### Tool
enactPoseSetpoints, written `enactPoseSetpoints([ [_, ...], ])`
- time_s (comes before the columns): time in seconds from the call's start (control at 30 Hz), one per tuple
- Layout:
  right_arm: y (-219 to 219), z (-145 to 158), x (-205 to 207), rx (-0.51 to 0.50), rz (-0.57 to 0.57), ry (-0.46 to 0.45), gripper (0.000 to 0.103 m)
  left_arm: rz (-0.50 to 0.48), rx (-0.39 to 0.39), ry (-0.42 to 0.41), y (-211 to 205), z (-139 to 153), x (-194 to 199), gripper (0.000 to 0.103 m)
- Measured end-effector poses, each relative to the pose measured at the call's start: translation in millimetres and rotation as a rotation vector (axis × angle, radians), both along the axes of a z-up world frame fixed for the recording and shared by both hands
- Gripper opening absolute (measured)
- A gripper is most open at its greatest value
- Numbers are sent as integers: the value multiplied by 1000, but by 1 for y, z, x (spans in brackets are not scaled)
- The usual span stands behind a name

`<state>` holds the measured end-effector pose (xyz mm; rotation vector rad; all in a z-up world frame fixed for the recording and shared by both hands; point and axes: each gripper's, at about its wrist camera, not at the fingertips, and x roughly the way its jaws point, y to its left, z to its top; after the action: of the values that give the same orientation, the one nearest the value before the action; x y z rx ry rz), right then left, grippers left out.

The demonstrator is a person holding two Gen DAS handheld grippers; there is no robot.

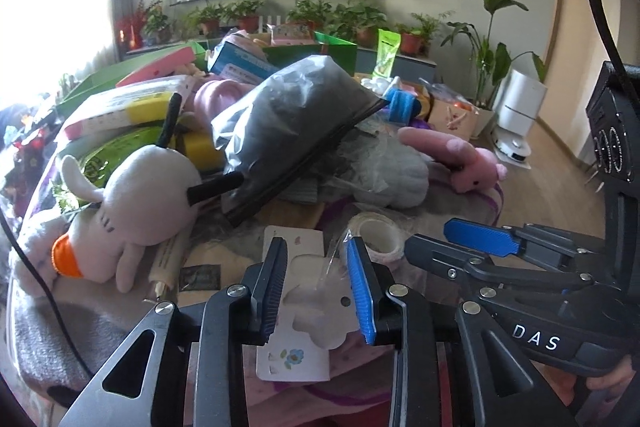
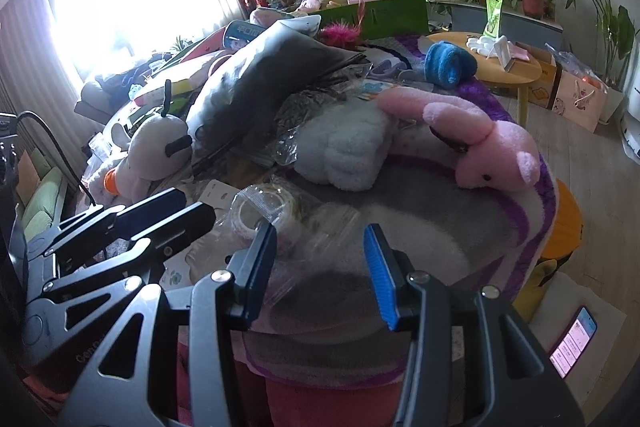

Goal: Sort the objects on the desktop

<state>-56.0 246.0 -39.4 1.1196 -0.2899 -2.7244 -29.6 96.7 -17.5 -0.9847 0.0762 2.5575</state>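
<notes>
My left gripper [image 1: 316, 251] is open just above a white cut-out card [image 1: 298, 307] with a small flower print. A roll of clear tape [image 1: 378, 231] lies just right of its right finger. My right gripper [image 2: 320, 235] is open and empty, hovering over crinkled clear plastic [image 2: 320, 231] and the tape roll [image 2: 264, 211]. It also shows at the right in the left wrist view [image 1: 456, 243]. The left gripper appears at the left in the right wrist view [image 2: 188, 207]. A white plush with an orange beak [image 1: 136, 211] lies left; a pink plush [image 2: 472, 143] lies right.
A dark grey zip bag [image 1: 292, 123] leans over the pile. A white fluffy bundle [image 2: 348, 151], blue rolled cloth [image 2: 448, 63], green box [image 2: 376, 15] and packaged items crowd the back. A round wooden table [image 2: 516, 67], a phone [image 2: 572, 343] and plants stand beyond.
</notes>
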Motion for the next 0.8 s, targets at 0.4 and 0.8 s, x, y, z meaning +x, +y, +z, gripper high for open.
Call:
enactPoseSetpoints([
  [0.4,1,-2,-12,-40,19,-31,28,-89,28,-84,12,-7,-9,22],
  [0.8,17,-13,-16,-176,10,-97,45,-96,31,-98,8,-11,-14,22],
])
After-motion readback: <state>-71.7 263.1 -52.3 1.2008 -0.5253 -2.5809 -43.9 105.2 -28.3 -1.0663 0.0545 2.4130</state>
